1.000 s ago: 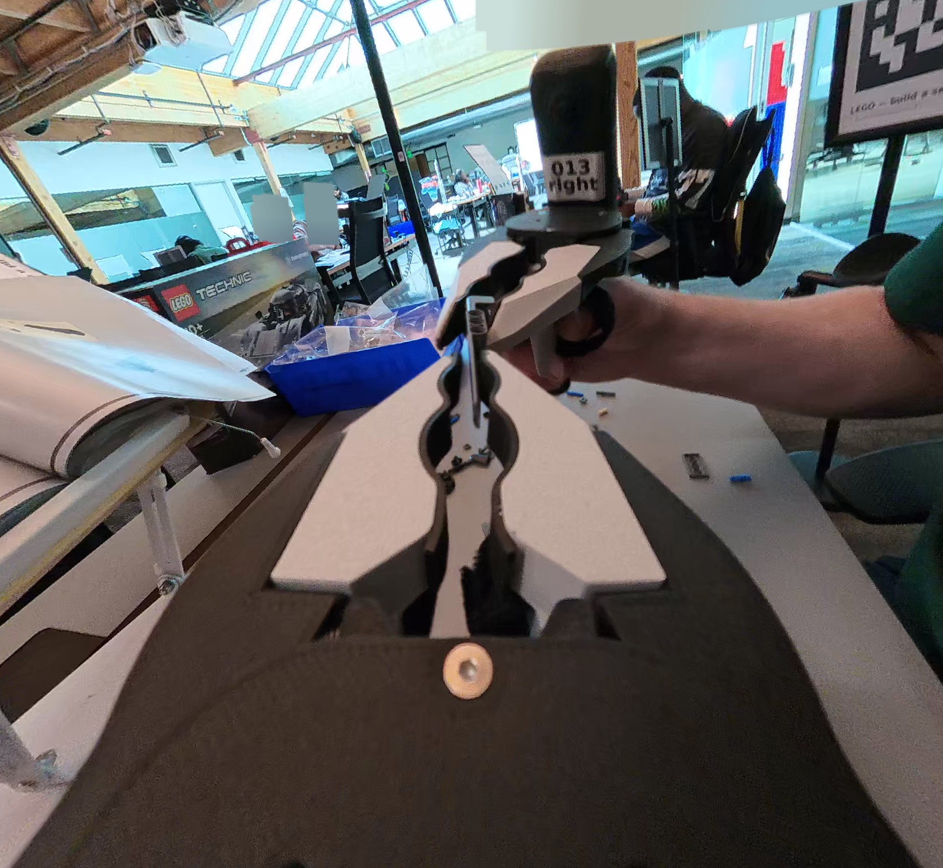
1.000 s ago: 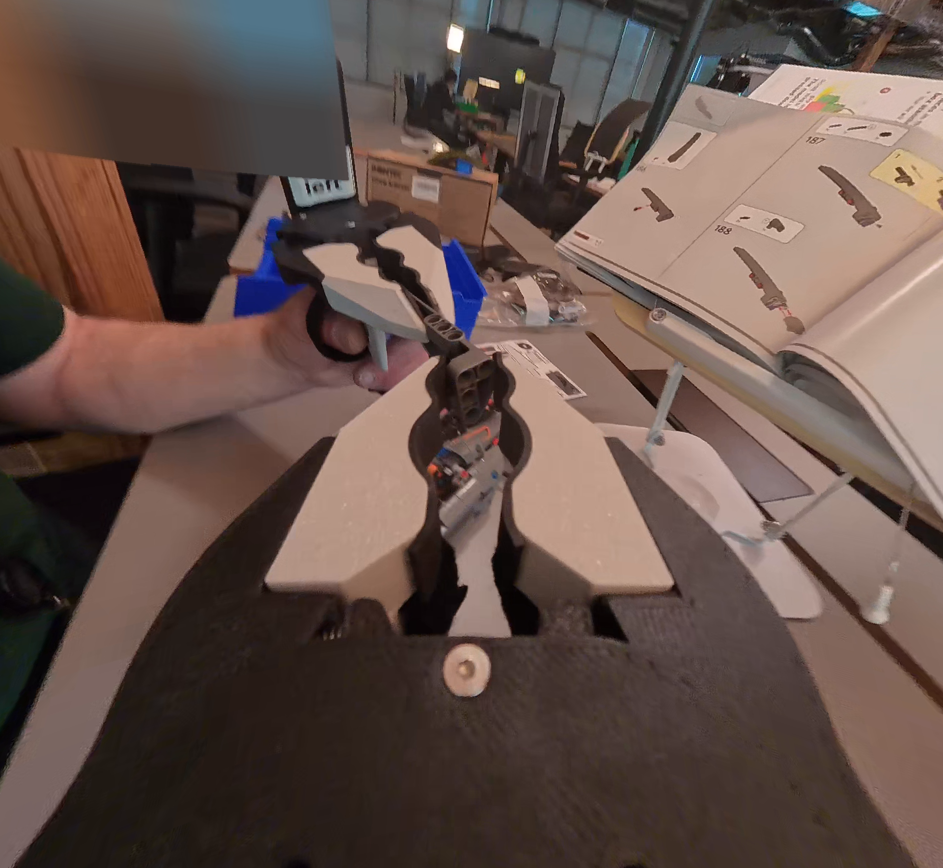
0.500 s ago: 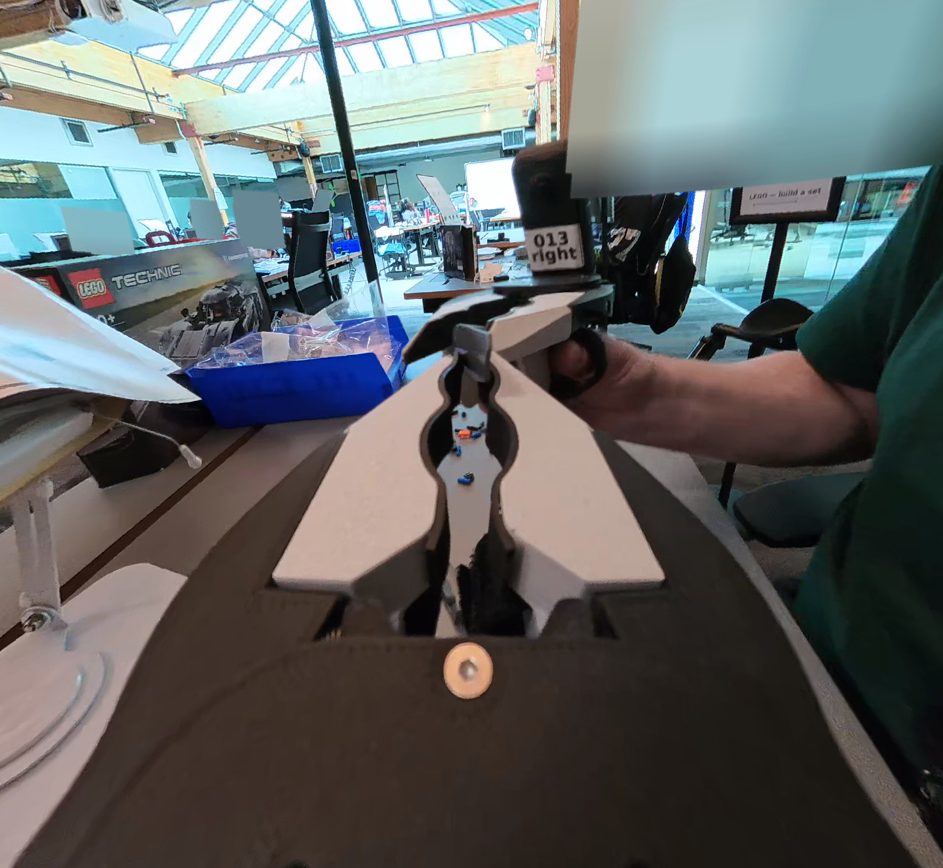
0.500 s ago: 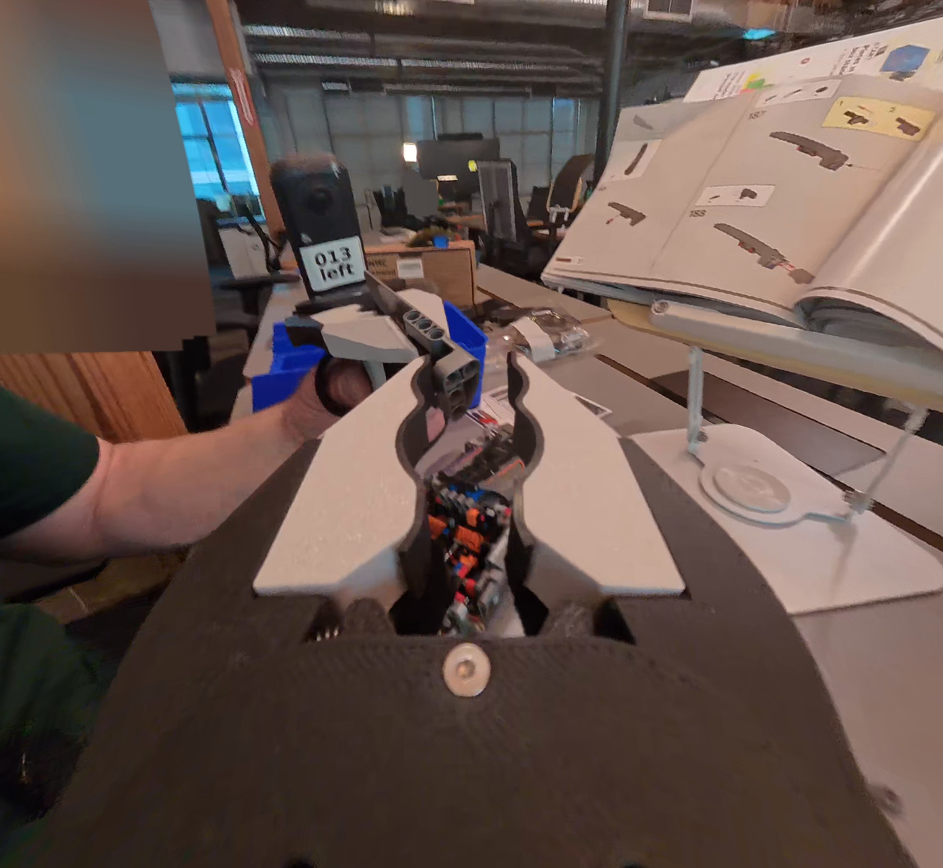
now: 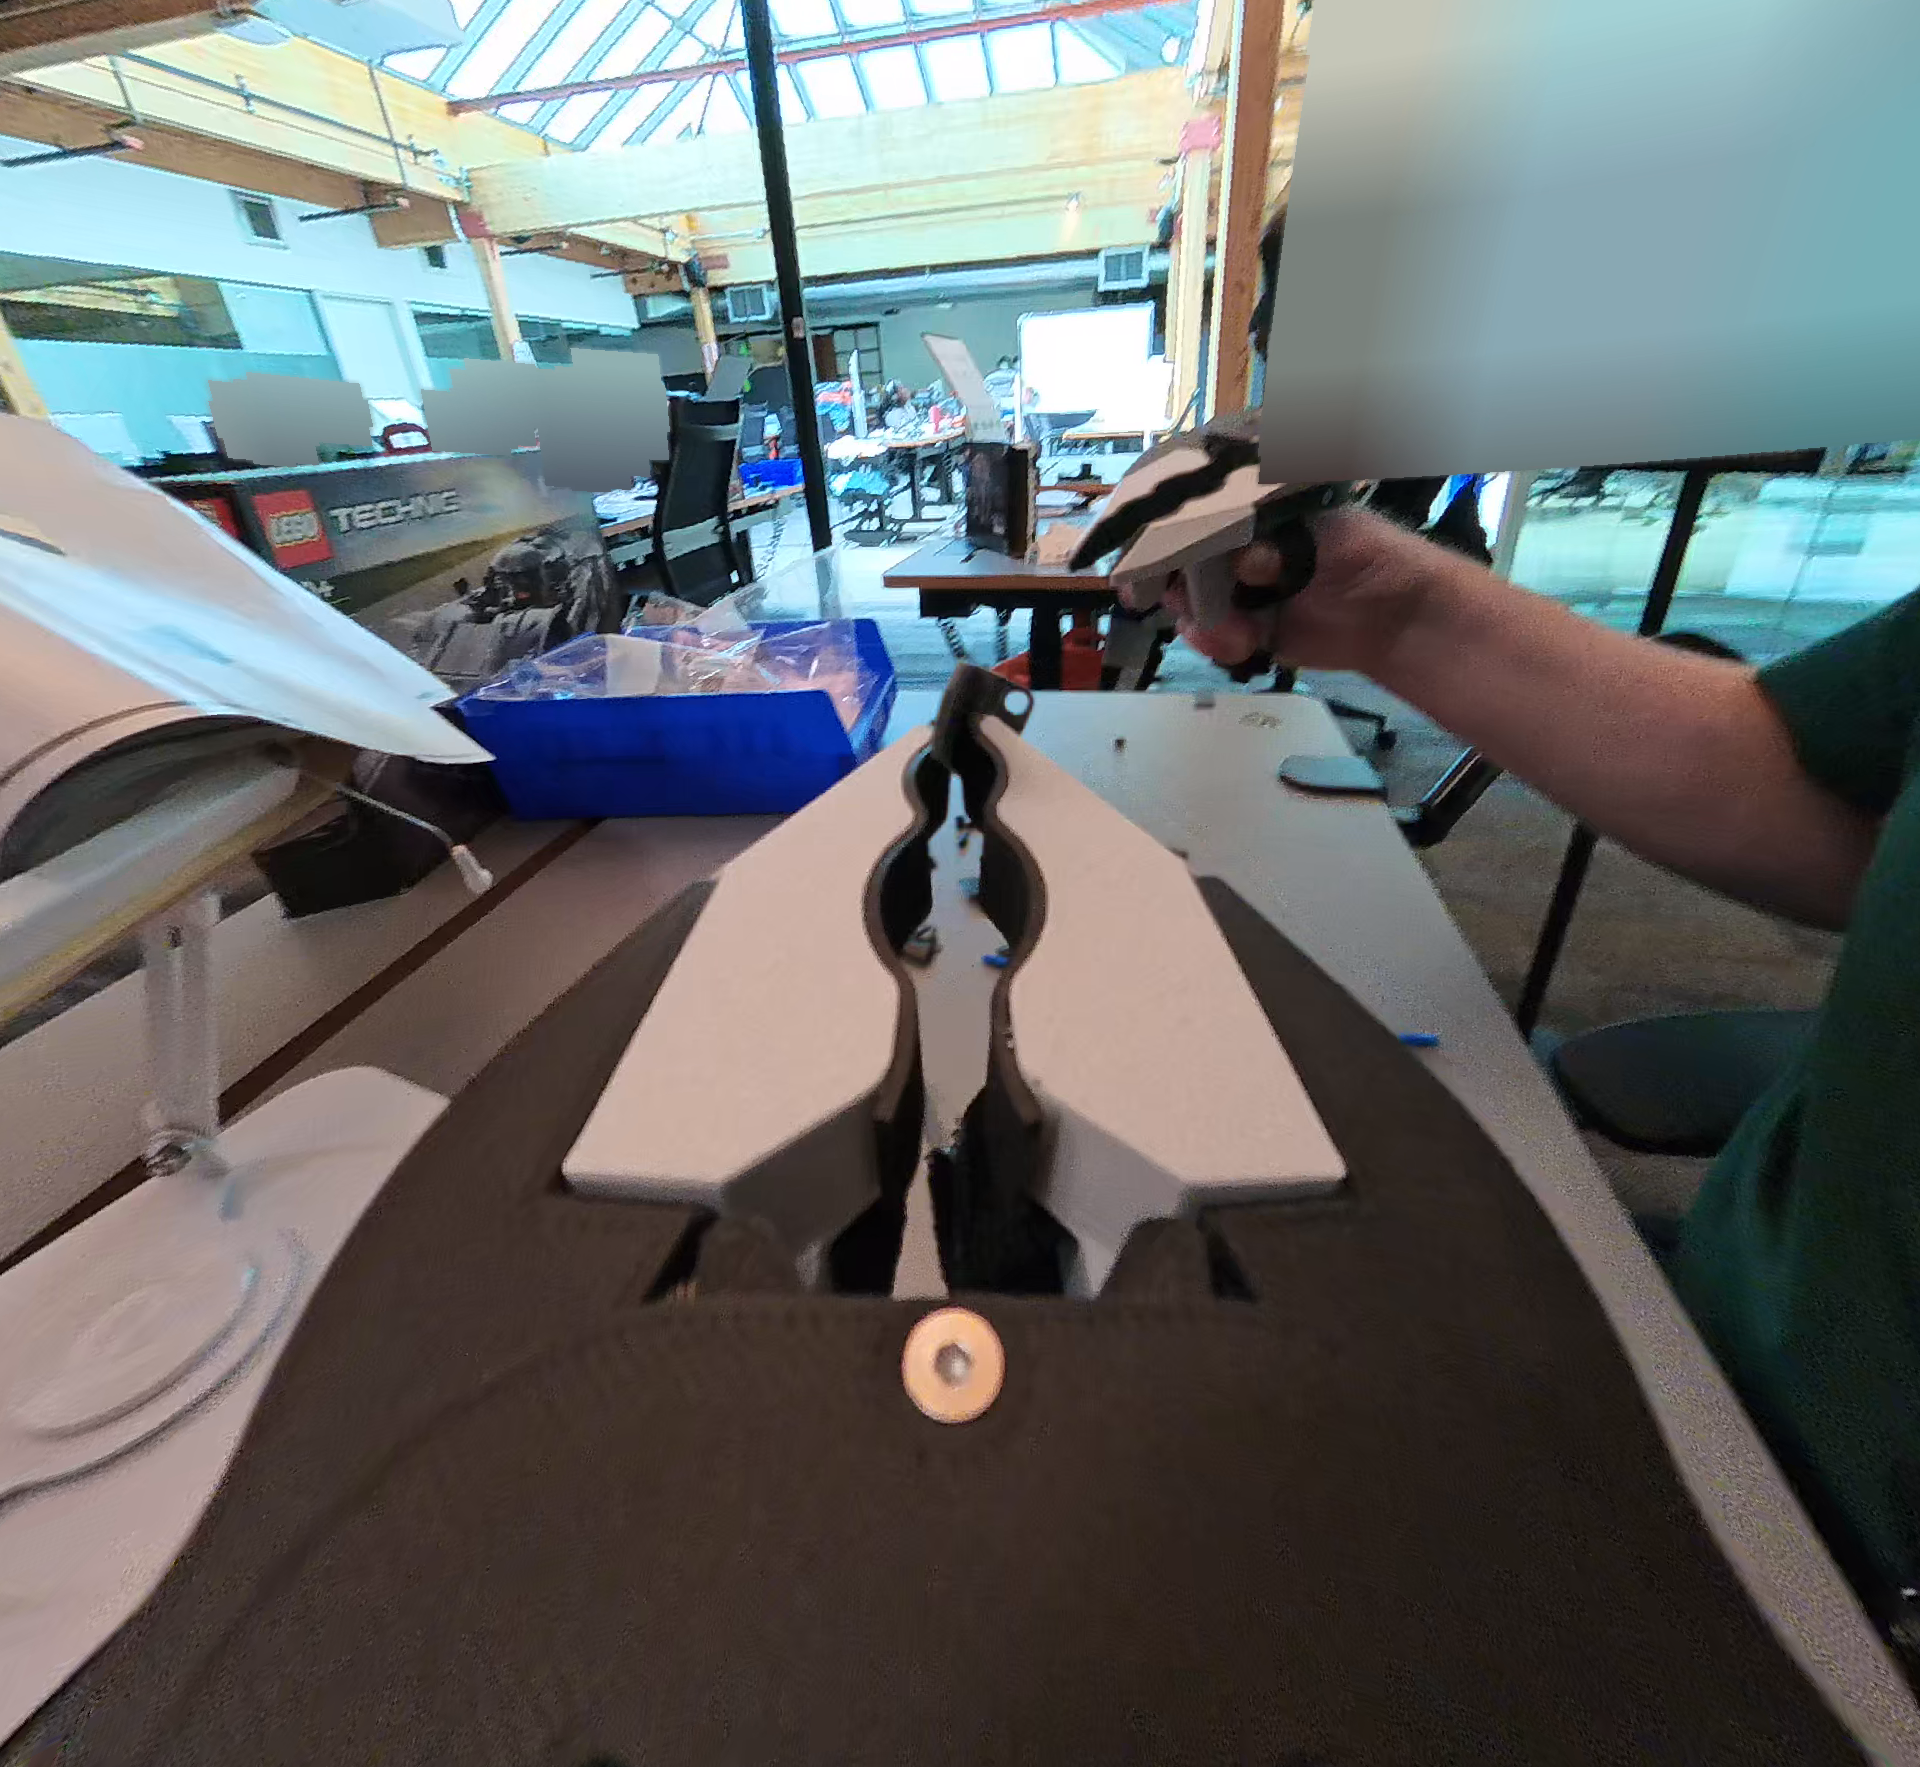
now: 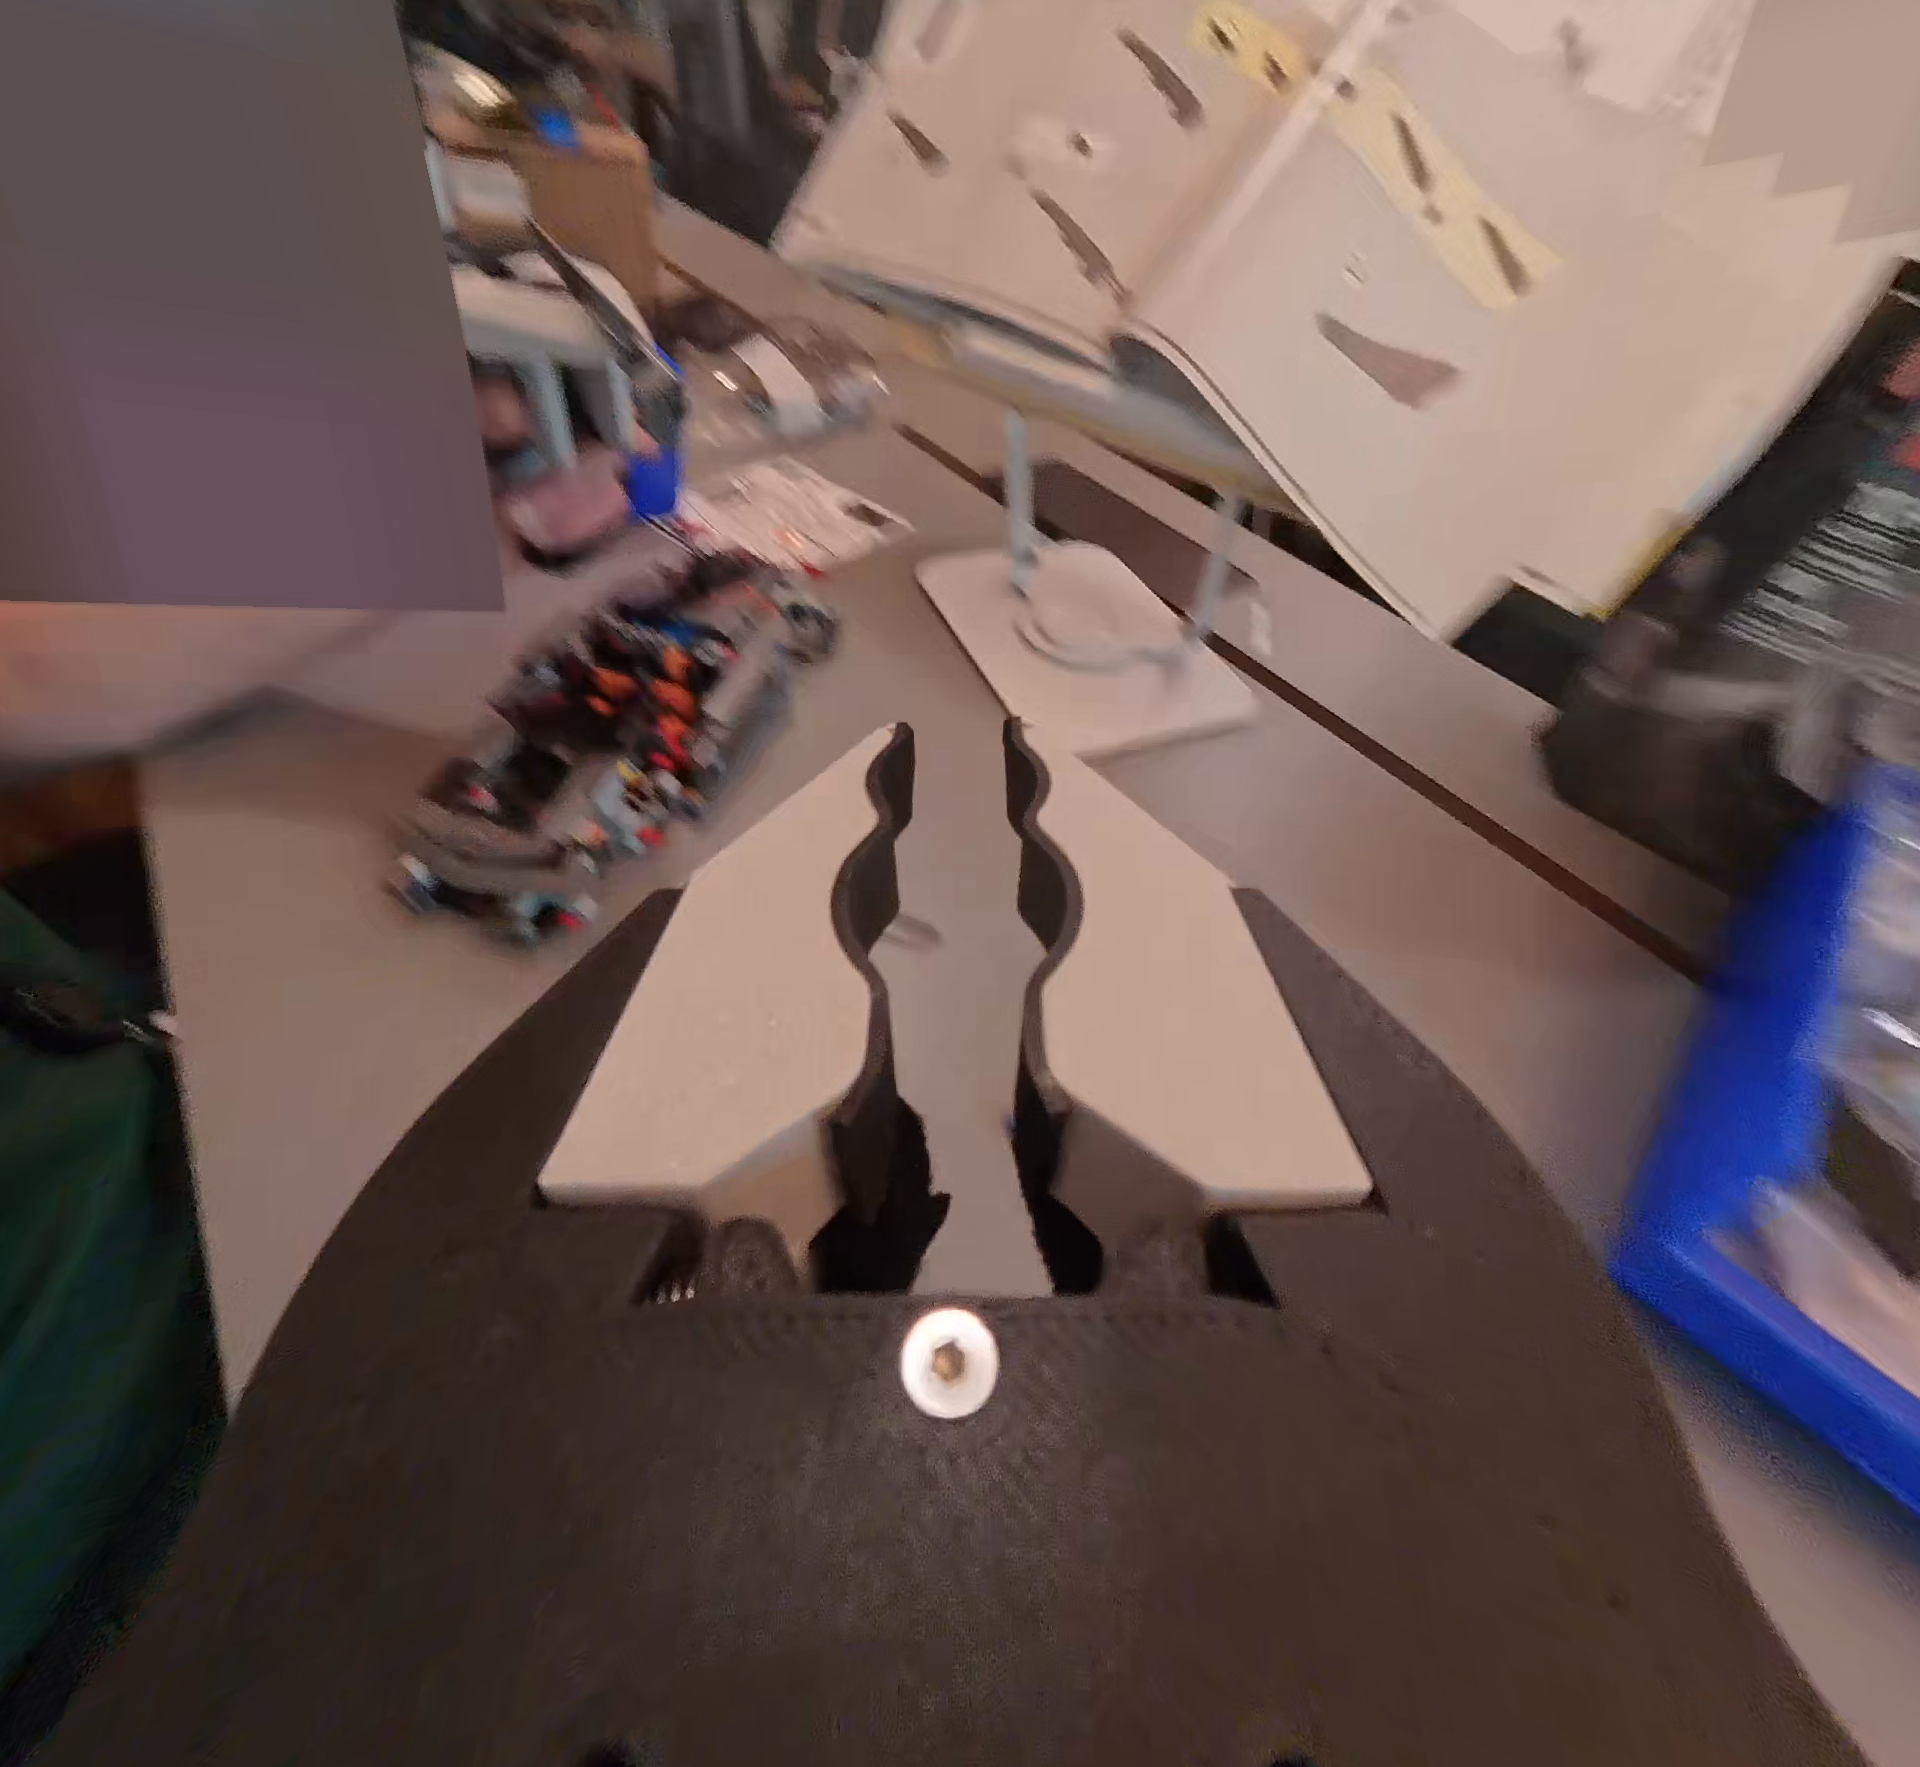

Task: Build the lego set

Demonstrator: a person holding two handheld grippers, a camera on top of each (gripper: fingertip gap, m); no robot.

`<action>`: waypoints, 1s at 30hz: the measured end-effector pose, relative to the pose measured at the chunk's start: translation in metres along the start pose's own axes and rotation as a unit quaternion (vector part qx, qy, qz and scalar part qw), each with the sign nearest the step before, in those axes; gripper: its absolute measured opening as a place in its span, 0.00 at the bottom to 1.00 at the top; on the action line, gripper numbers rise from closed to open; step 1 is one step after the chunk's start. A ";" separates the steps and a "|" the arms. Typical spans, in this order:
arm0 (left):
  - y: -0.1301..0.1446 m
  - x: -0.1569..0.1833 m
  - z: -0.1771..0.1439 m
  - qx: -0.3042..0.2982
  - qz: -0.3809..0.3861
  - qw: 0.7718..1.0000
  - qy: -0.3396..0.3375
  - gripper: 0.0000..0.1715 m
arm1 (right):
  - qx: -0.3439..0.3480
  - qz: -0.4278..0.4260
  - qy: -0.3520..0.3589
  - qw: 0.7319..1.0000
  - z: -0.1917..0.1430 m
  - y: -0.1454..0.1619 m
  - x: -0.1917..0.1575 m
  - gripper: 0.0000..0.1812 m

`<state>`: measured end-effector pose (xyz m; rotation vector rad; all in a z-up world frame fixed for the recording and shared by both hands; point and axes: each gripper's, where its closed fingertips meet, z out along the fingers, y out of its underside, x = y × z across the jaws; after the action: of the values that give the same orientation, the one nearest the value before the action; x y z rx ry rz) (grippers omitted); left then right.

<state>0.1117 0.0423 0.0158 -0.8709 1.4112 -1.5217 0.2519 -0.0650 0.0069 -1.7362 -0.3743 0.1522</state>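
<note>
My left gripper (image 5: 961,743) is shut on a thin dark grey lego piece (image 5: 982,694) with a round hole at its top end, and holds it above the grey table (image 5: 1247,834). My right gripper (image 6: 956,738) is open with nothing between its fingers, above the table. It also shows in the left wrist view (image 5: 1091,551), held in a hand far right and well away from the piece. The part-built lego model (image 6: 634,730), black with orange and red parts, lies on the table left of the right gripper.
An open instruction book (image 6: 1247,190) rests on a stand with a white base (image 6: 1081,668). A blue bin (image 5: 675,741) holds plastic bags, with the set's box (image 5: 416,533) behind it. Small loose parts (image 5: 1418,1040) lie on the table. A person's arm (image 5: 1558,730) reaches in from the right. My hands' fingertips stand some 20 cm from each other.
A second ago both grippers were shut on the grey piece. My right gripper opened, let go and swung away; its view now points down at the model. My left gripper still holds the piece.
</note>
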 end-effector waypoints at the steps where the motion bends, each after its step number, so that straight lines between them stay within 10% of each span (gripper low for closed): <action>1: 0.002 -0.002 0.000 -0.011 0.013 1.000 -0.009 0.00 | -0.029 -0.008 0.024 0.999 -0.011 0.012 0.011 0.07; 7: 0.019 -0.004 0.006 -0.049 0.033 0.998 -0.023 0.00 | -0.263 -0.043 0.094 0.959 -0.035 0.112 0.038 0.07; 19: 0.039 -0.018 0.006 -0.087 0.041 0.994 -0.046 0.00 | -0.305 0.020 0.119 0.945 -0.055 0.167 0.071 0.10; 30: 0.046 -0.019 0.010 -0.095 0.038 0.994 -0.046 0.00 | -0.291 0.016 -0.119 0.949 -0.051 0.173 -0.062 0.09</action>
<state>0.1344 0.0562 -0.0273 -0.9781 1.5201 -1.2896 0.2377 -0.1597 -0.1577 -2.3165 -0.6118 0.2990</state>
